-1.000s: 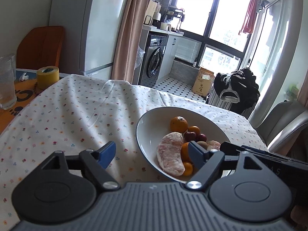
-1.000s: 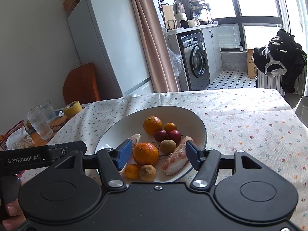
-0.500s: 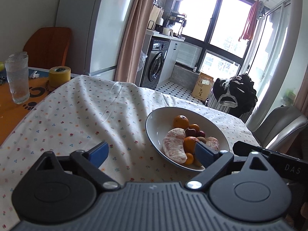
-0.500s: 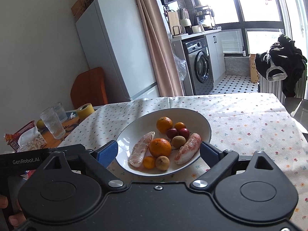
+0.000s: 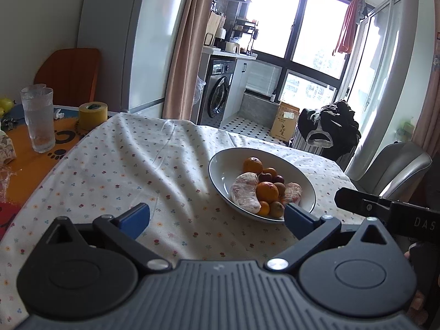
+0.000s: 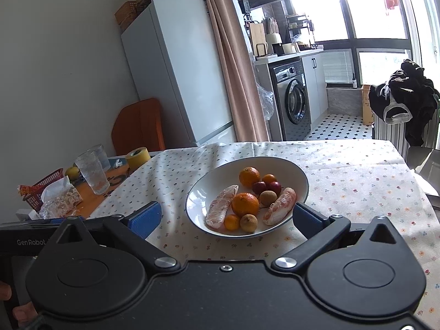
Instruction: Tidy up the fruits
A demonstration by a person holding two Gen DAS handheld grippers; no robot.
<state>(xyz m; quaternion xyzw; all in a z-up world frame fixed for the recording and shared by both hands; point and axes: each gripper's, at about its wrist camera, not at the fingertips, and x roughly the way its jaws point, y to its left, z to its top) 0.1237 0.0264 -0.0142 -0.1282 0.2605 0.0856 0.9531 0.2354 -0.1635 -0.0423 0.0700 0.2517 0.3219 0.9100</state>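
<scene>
While both my jaws stand spread and empty, the left gripper (image 5: 217,217) and right gripper (image 6: 227,218) hover low over the cloth-covered counter (image 6: 357,181). Just ahead of my right jaws, and ahead and to the right of my left jaws, sits the white bowl (image 6: 209,187), holding oranges (image 6: 245,204), peeled pomelo segments (image 6: 221,210), small brown and red fruits. Nothing lies loose outside it, so the organizing looks finished.

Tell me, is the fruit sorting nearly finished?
It looks so. All the fruit in view, oranges and pomelo segments included, already sits in the white bowl. Left gripper and right gripper are open, holding nothing. No fruit shows loose on the tablecloth.
</scene>
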